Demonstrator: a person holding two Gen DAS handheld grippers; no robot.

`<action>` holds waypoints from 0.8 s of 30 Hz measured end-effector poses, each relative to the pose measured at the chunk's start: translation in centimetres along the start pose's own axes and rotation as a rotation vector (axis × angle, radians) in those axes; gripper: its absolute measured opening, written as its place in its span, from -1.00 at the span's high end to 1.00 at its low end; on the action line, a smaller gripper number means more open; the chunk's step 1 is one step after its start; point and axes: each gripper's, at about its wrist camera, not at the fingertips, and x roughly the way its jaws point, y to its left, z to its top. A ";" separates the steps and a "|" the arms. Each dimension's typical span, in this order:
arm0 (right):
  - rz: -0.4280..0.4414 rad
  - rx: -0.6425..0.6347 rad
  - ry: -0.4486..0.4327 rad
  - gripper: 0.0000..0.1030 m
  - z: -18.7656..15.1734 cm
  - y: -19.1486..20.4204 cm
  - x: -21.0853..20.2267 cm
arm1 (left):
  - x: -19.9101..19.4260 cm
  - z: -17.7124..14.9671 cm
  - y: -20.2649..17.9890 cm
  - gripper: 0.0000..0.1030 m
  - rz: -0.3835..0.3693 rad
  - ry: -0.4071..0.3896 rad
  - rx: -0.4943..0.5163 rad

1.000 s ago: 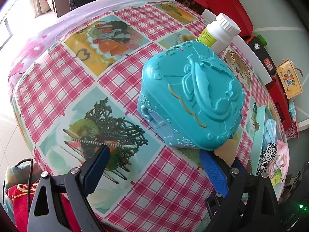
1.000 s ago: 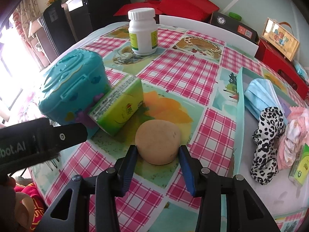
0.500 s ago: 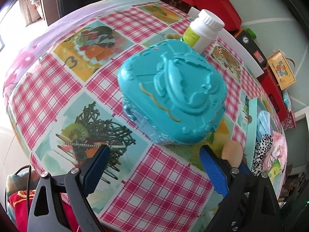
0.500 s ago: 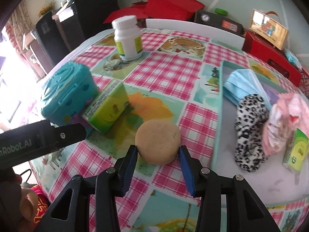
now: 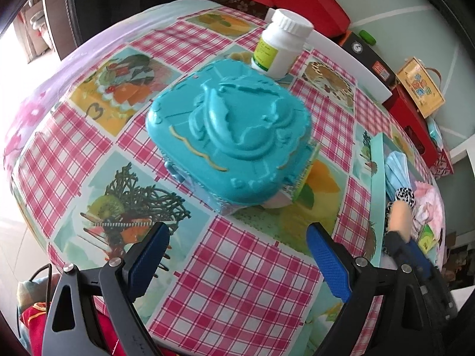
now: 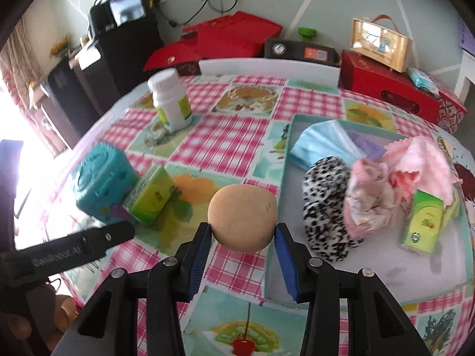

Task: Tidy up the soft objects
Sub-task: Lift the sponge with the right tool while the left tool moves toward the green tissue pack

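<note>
My right gripper [image 6: 242,237] is shut on a tan round sponge [image 6: 242,216] and holds it lifted above the table, just left of the teal tray's [image 6: 271,255] near left edge. The tray holds a blue face mask [image 6: 320,145], a leopard-print scrunchie [image 6: 326,222], pink cloths [image 6: 415,163] and a green tissue pack [image 6: 423,225]. Another green tissue pack [image 6: 150,197] leans against a teal plastic box [image 6: 101,181]. My left gripper [image 5: 237,255] is open and empty, in front of the teal box [image 5: 231,145]. The sponge shows at the right [image 5: 399,216].
A white pill bottle [image 6: 170,101] stands at the back left of the checked tablecloth; it also shows behind the box [image 5: 282,44]. Red boxes [image 6: 386,89] and a black device [image 6: 299,52] line the far edge. The table edge curves down on the left.
My right gripper has lifted the sponge off the table and carried it right, up to the tray's edge. My left gripper has drawn back a little from the teal box.
</note>
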 end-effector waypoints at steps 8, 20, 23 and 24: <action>0.004 0.082 -0.043 0.09 0.6 -2.7 -1.6 | -0.5 -0.6 -3.0 -0.82 0.013 -0.035 0.151; 0.022 0.152 -0.039 0.09 0.6 -5.1 -1.8 | -0.4 -0.2 -5.3 -0.81 -0.051 -0.058 0.227; 0.027 0.155 -0.038 0.09 0.6 -5.2 -1.8 | -0.5 0.1 -4.8 -0.81 -0.075 -0.058 0.199; 0.027 0.156 -0.038 0.09 0.6 -5.2 -1.7 | -0.4 0.3 -4.7 -0.81 -0.072 -0.061 0.187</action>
